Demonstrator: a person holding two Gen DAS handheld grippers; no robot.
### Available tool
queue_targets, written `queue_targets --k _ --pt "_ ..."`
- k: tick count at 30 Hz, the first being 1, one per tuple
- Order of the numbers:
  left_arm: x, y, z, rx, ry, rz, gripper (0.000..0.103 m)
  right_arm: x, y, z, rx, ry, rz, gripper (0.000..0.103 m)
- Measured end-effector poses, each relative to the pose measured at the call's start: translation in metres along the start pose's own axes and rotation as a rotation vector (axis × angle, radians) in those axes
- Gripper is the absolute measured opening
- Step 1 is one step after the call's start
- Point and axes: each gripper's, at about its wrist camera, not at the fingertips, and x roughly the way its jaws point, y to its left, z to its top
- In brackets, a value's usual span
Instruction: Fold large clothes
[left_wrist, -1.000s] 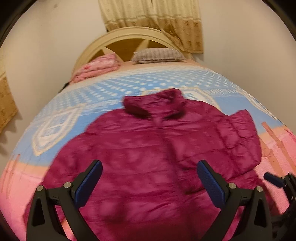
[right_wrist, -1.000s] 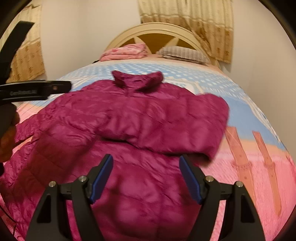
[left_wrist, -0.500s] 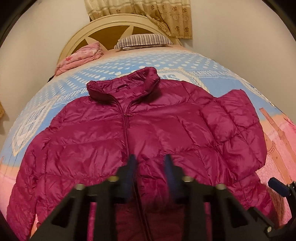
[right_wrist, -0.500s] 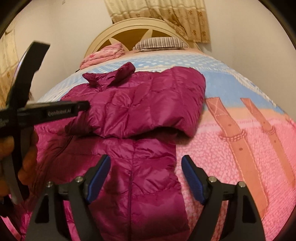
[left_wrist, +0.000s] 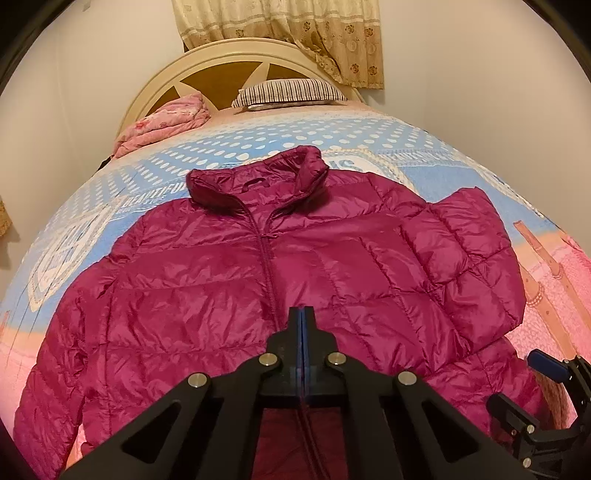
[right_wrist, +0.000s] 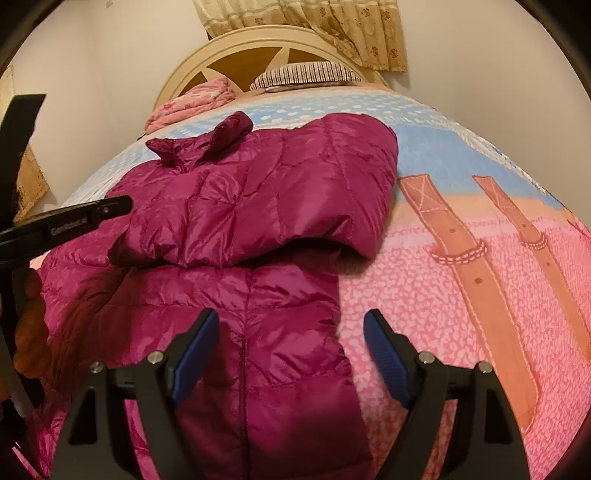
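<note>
Magenta quilted puffer jacket (left_wrist: 236, 280) lies flat, front up, on the patterned bedspread (left_wrist: 258, 147). Its long axis runs hem-to-collar, straight away from both grippers; the stand collar (left_wrist: 258, 184) points at the headboard (left_wrist: 221, 62) and the hem is at the near edge.

Left gripper (left_wrist: 302, 317): blue pads pressed together with no gap. It sits on the centre line, right over the zipper (left_wrist: 266, 266), low on the front. A thin dark line runs down from between the pads, so it may be pinching the zipper placket, but fabric between them is not clearly visible.

Right gripper (right_wrist: 291, 343): jaws spread wide, nothing held. It straddles the jacket's right side edge near the hem: left pad over fabric, right pad over bare pink spread.

Right sleeve (right_wrist: 280, 199) is already folded across the chest, its cuff opening facing the near side. Left sleeve (left_wrist: 51, 373) lies out along the jacket's left side, unfolded.

Judgement: the key relation is the left sleeve, which sits off to the left of the left gripper. That gripper is nearer it; the right one is well apart on the far side. The likely next fold pulls that sleeve across, perpendicular to the long axis.
</note>
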Motion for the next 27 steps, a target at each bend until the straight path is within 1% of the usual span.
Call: queue_targets --k 4,9,11,13,14,16,18,20,22,23,24,26,27 --pt "-0.01 0.009 -0.002 0.004 -0.019 0.016 0.0 0.002 -0.001 -0.001 0.007 0.005 0.001 0.086" --pt "-0.021 0.03 -0.01 -0.017 -0.02 0.038 0.0 0.003 -0.001 0.0 0.007 0.009 0.002 0.086" --pt "-0.025 0.035 -0.012 -0.026 -0.028 0.032 0.0 0.004 0.0 0.0 0.008 0.009 0.0 0.087" --pt "-0.03 0.04 -0.011 -0.063 -0.038 0.048 0.0 0.004 0.0 0.0 0.004 0.011 -0.004 0.087" --pt "-0.03 0.042 -0.009 -0.085 -0.029 0.029 0.0 0.005 0.001 0.0 0.001 0.015 -0.008 0.088" --pt "-0.023 0.042 -0.003 -0.12 0.015 -0.037 0.001 0.007 0.004 0.0 -0.009 0.022 -0.017 0.088" --pt "-0.014 0.036 0.001 -0.121 0.052 -0.039 0.001 0.007 0.006 0.0 -0.019 0.022 -0.021 0.088" --pt "-0.009 0.03 0.002 -0.128 0.05 -0.075 0.001 0.006 0.005 -0.001 -0.018 0.02 -0.022 0.088" --pt "-0.002 0.025 0.003 -0.151 0.061 -0.183 0.001 0.006 0.005 -0.002 -0.011 0.018 -0.018 0.088" --pt "0.0 0.023 0.003 -0.159 0.063 -0.213 0.001 0.006 0.003 -0.002 -0.005 0.018 -0.014 0.088" --pt "0.002 0.022 0.002 -0.164 0.069 -0.221 0.001 0.006 0.003 -0.002 -0.001 0.017 -0.009 0.088" --pt "0.007 0.018 0.002 -0.167 0.088 -0.177 0.001 0.006 0.002 -0.002 0.003 0.021 0.0 0.088" --pt "0.007 0.016 0.001 -0.16 0.083 -0.164 0.001 0.007 0.002 -0.002 0.005 0.024 0.003 0.088"
